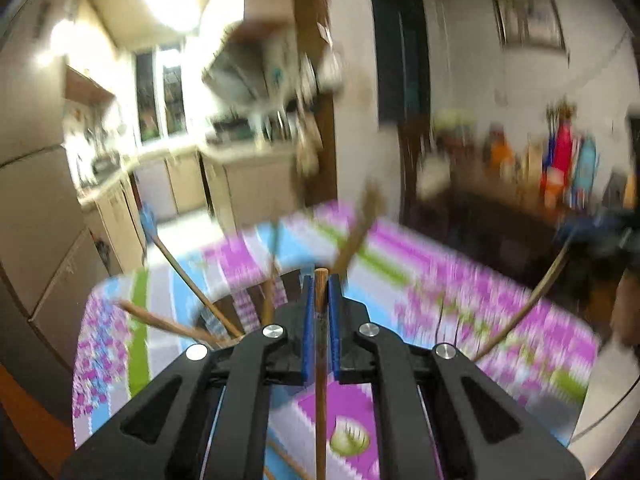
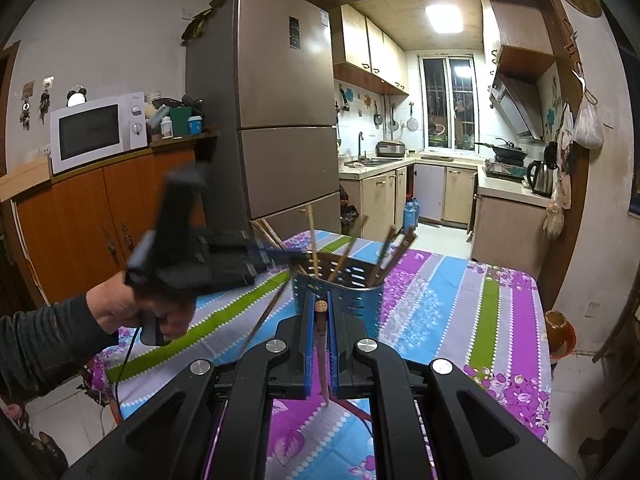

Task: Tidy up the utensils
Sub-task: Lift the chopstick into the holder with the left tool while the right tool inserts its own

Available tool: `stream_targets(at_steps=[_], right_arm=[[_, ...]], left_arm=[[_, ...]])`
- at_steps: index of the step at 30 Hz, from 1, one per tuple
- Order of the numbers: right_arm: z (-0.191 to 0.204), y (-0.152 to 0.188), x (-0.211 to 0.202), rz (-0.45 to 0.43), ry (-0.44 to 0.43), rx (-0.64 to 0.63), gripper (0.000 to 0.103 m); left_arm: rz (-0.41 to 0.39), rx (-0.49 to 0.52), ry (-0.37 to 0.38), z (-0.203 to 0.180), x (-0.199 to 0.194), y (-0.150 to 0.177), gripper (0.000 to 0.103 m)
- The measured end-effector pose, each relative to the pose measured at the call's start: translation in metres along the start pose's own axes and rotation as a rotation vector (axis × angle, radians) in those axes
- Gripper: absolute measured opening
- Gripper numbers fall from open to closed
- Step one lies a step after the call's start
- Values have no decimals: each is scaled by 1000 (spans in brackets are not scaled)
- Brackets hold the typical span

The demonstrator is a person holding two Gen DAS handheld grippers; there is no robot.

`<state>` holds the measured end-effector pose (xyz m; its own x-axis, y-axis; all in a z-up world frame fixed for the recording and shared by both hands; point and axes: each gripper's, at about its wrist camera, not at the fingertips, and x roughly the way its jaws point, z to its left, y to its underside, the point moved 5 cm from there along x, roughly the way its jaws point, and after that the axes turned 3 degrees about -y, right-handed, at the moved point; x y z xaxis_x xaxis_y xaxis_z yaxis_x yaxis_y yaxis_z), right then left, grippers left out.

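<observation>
You are well into the job, by the look of it: several chopsticks already stand in the blue perforated holder (image 2: 340, 292), fanning out above its rim, and each of your grippers has one more in hand. So what is left, as far as can be judged, is to drop these two in and then collect whatever strays remain; one thin stick (image 2: 266, 314) seems to slant down outside the holder on its left side, though it is too blurred to tell whether it lies on the cloth or is carried by your left gripper

Your left gripper (image 1: 321, 280) has its blue fingers (image 1: 307, 320) pressed in on a wooden chopstick (image 1: 320, 380). The stick runs straight along the gap between them, its blunt end poking just past the tips and the rest trailing back under the camera. The left view is heavily smeared, but the holder (image 1: 240, 308) sits just beyond and to the left of the tips, with sticks splaying out of it

Your right gripper (image 2: 320, 306) is likewise pinching a chopstick (image 2: 322, 352). Its patterned butt shows between the fingertips and its pointed end hangs down behind them above the striped, flowered cloth of the worktop (image 2: 460, 312). The holder stands right in front of these fingers, close but not touching as far as can be told

Both sticks sit centred in their grips, not skewed to either side
</observation>
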<state>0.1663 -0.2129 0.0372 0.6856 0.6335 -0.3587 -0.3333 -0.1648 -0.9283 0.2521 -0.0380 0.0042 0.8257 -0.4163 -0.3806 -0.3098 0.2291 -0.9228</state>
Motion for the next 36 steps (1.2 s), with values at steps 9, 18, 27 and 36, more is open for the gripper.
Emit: stream_targets(at_steps=[9,18,27,36], right_arm=[[22,-13,2,8,12,-11,7],[30,-35,7,-1,17,3,7],[36,-94,-14,-78,60,-40,7],[23,-160,-22,-172,130,-51,7]], left_arm=[[-209,-87,-45,13,-56,-11,5],[-253,-73,-34,7,-78,-17,5],[-384,-97,-54,8,-111,-55,5],[-497,-100,-93,10,-138,-98,5]])
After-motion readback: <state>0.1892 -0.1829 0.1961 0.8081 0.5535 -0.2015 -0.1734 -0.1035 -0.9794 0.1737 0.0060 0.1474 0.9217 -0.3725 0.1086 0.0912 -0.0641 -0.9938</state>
